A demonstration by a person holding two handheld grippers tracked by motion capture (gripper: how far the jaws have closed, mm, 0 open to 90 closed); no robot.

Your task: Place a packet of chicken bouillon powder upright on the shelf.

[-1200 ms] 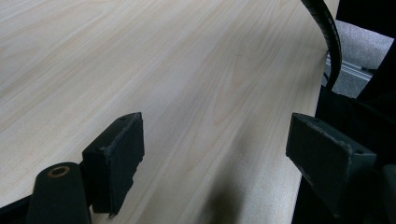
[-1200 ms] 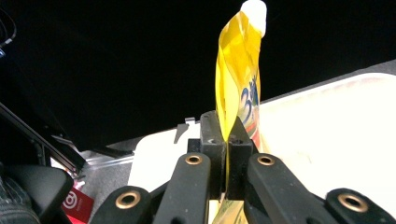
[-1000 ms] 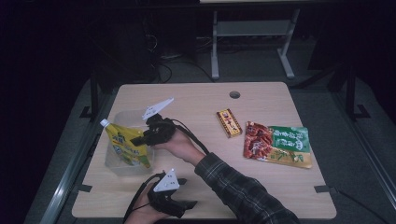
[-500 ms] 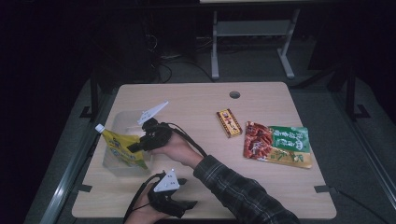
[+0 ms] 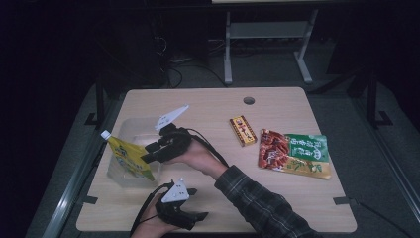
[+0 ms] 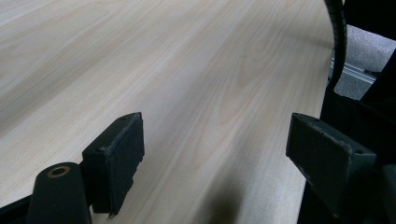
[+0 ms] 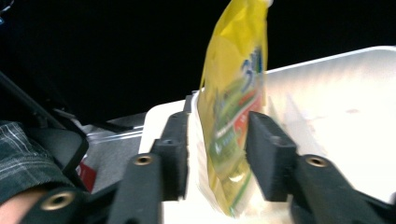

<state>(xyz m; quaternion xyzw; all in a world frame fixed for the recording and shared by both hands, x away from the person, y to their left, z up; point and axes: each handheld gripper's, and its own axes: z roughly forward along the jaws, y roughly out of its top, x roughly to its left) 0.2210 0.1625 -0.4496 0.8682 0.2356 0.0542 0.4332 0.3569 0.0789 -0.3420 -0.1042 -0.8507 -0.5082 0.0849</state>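
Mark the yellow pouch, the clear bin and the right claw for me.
Yellow pouch (image 5: 130, 159): high view, middle of its printed face.
Clear bin (image 5: 130, 126): high view, far wall near the rim.
Right claw (image 7: 217, 140): right gripper view, midway between its tips, jaws just opened, pouch between them.

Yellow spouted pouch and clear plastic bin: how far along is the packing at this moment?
Done: the yellow spouted pouch stands in the clear plastic bin. In hand: the right gripper has just been opening, its jaws either side of the pouch with a gap showing. Left: the small orange box and the red-and-green snack bag lie on the wooden table. The left gripper rests open.
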